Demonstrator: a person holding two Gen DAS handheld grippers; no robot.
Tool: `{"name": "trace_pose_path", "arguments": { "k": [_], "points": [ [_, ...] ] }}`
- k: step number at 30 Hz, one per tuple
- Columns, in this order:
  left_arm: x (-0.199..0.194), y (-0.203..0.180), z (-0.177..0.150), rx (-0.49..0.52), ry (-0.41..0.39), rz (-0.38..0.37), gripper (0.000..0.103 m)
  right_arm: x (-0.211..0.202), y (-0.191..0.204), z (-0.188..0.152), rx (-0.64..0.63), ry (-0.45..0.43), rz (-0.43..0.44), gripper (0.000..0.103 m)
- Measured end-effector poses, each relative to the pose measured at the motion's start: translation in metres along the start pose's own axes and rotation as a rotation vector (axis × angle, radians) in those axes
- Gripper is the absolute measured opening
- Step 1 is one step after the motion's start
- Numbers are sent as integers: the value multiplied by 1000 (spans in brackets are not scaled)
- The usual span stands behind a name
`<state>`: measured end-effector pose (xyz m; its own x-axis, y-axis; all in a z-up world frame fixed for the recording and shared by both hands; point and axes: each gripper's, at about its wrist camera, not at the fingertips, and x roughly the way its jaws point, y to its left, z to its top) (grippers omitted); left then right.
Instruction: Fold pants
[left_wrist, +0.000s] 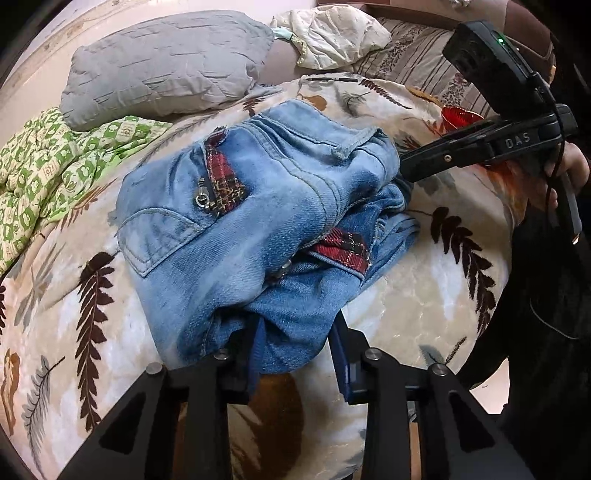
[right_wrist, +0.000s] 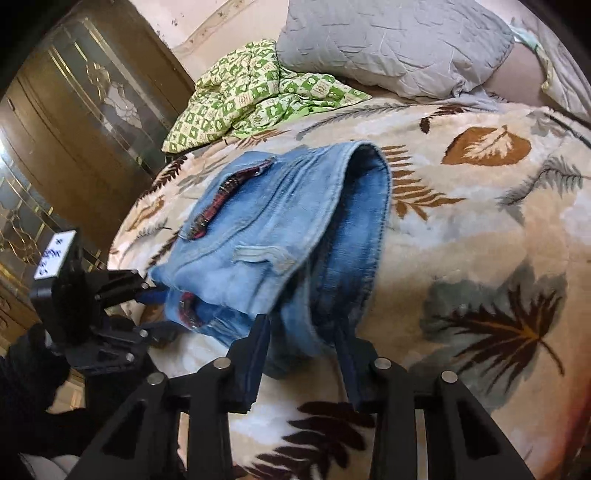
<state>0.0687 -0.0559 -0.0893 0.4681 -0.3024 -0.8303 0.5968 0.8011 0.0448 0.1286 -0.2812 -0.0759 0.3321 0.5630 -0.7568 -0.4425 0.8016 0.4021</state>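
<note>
Both the left gripper (left_wrist: 295, 354) and right gripper (right_wrist: 303, 354) are seemingly pinching the folded pants (left_wrist: 258, 206) lying below the grey pillow (left_wrist: 166, 66), and a thin bite is risking layers sliding apart.

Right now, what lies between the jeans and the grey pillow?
Only bare leaf-print blanket separates jeans and grey pillow, clearest in the right wrist view; the green checked cloth lies aside.

Open leaf-print fleece blanket (right_wrist: 480, 229) to my right; grey quilted pillow (right_wrist: 388, 48) and crumpled green checked cloth (right_wrist: 258, 99) block beyond the folded blue denim pants (right_wrist: 280, 229).
</note>
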Motion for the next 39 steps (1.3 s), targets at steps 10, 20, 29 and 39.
{"name": "trace_pose_path", "arguments": {
  "k": [10, 20, 29, 39],
  "points": [
    [1, -2, 0, 4, 23, -2, 29, 23, 9, 3, -97, 20, -9, 8],
    [4, 11, -10, -43, 15, -49, 20, 27, -10, -5, -16, 9, -46, 7],
    [-5, 3, -14, 4, -22, -52, 54, 24, 0, -4, -16, -3, -91, 9],
    [-66, 36, 10, -234, -160, -120, 103, -25, 19, 22, 92, -98, -108, 103]
  ]
}}
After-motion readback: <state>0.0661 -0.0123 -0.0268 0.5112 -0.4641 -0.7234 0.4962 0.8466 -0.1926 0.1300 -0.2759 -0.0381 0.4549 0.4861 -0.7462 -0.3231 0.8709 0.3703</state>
